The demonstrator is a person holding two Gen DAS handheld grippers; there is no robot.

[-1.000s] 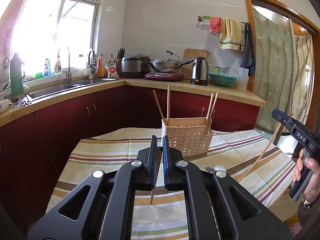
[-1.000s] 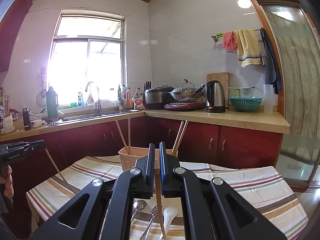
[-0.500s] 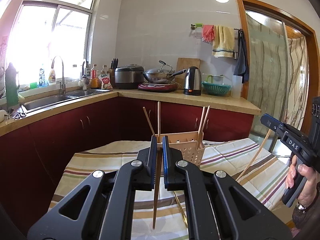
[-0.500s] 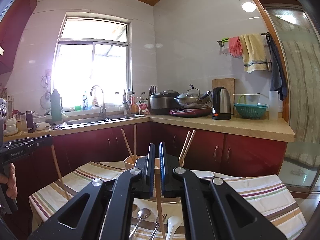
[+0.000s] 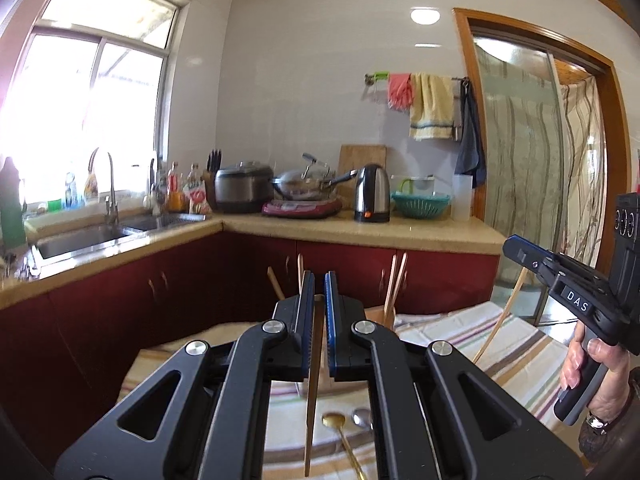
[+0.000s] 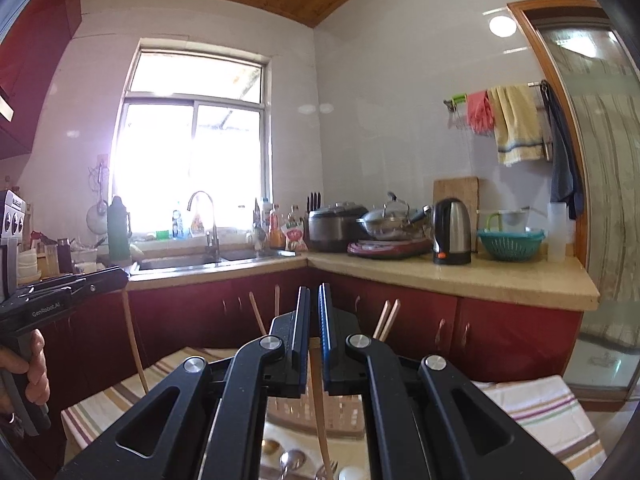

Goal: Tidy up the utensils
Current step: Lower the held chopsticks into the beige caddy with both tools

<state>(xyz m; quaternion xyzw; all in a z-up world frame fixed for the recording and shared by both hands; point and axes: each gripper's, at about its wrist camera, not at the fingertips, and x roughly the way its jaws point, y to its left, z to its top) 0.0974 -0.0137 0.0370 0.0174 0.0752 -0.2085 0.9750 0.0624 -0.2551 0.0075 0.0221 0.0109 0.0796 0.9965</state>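
Observation:
My left gripper point(image 5: 316, 288) is shut on a wooden chopstick point(image 5: 313, 392) that hangs down between its jaws, high above the striped table. My right gripper point(image 6: 314, 300) is shut on another wooden chopstick point(image 6: 322, 412), also hanging down. The beige utensil basket point(image 6: 340, 412) stands on the table behind my right gripper's jaws, with several chopsticks point(image 6: 386, 320) upright in it. In the left wrist view only the basket's chopsticks point(image 5: 394, 284) show above my gripper. A gold spoon point(image 5: 340, 432) and a silver spoon point(image 5: 362, 418) lie on the cloth.
Spoons point(image 6: 290, 462) and a fork point(image 6: 326, 472) lie in front of the basket. The striped tablecloth point(image 5: 516, 348) covers the table. Red cabinets and a counter with a kettle point(image 5: 372, 194), a wok and a green colander point(image 5: 420, 204) stand behind. The sink point(image 5: 80, 236) is at the left.
Both grippers have risen and tilted upward with their chopsticks. The basket has dropped lower in both views and is now mostly hidden behind the jaws.

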